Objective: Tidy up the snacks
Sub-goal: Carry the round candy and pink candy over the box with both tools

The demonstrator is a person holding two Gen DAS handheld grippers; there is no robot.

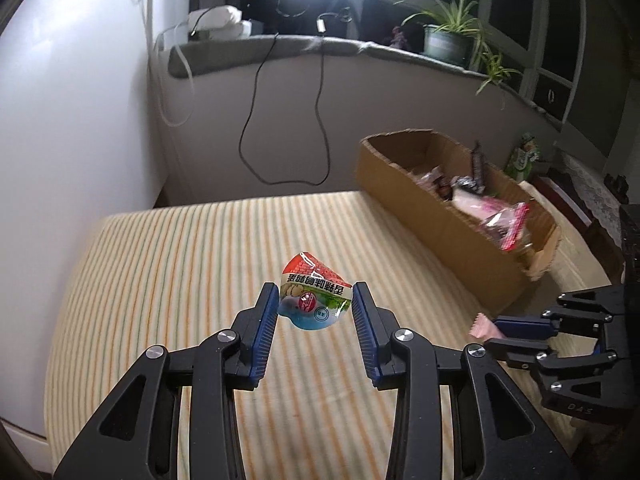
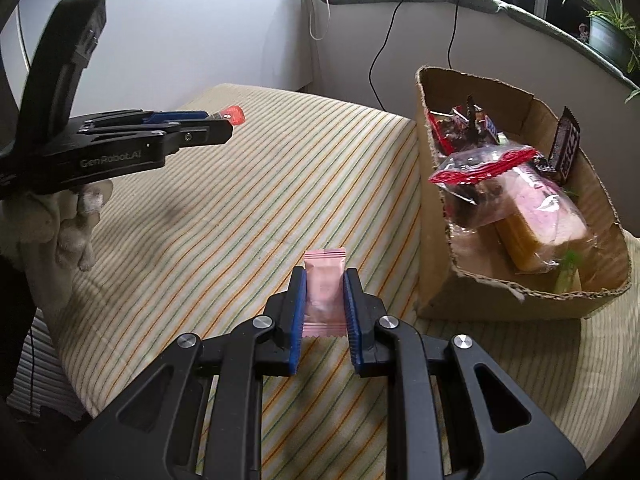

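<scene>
- Between the blue pads of the left hand-held gripper sits a snack cup, pinched at its sides and tilted, its red-and-blue printed lid facing the camera; it hangs above the striped cloth, not touching it.
- From the right wrist view, the left hand-held gripper appears side-on at upper left, with a red edge of the cup poking past its tips; a white-gloved hand holds it from below.
- The right hand-held gripper is pinching a pink packet, held upright, both crimped ends showing beyond the pads.
- In the left wrist view, the right hand-held gripper reaches in from the right edge, the packet at its tip, low over the cloth.
- Beyond both, a cardboard box stands on the striped surface toward the right, well apart from the cup and near the packet.
- The box holds wrapped snacks: a clear bag with a red strip on top, a yellow block under it, and dark bars standing at the back.
- Behind the box runs a grey sill with black cables hanging down and a potted plant on it.
</scene>
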